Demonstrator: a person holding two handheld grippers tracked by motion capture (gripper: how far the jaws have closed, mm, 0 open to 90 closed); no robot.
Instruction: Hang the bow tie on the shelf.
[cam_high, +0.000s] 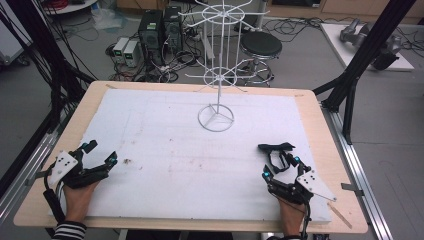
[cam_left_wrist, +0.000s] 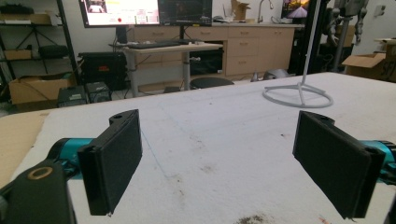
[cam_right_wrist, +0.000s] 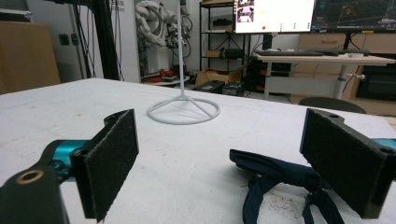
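Observation:
A white wire display stand rises from a ring base at the back middle of the white foam board. A dark strap lies crumpled on the board at the right. My right gripper rests just behind it, open, and in the right gripper view the strap lies loose between the pads, nearer the right one, untouched. My left gripper rests at the board's left front, open with nothing between its pads. The stand's base lies far ahead of it.
The wooden table edge frames the board. Black frame posts stand at the right and cables hang at the left. A stool, computer towers and desks stand beyond the table. Faint brown stains mark the foam.

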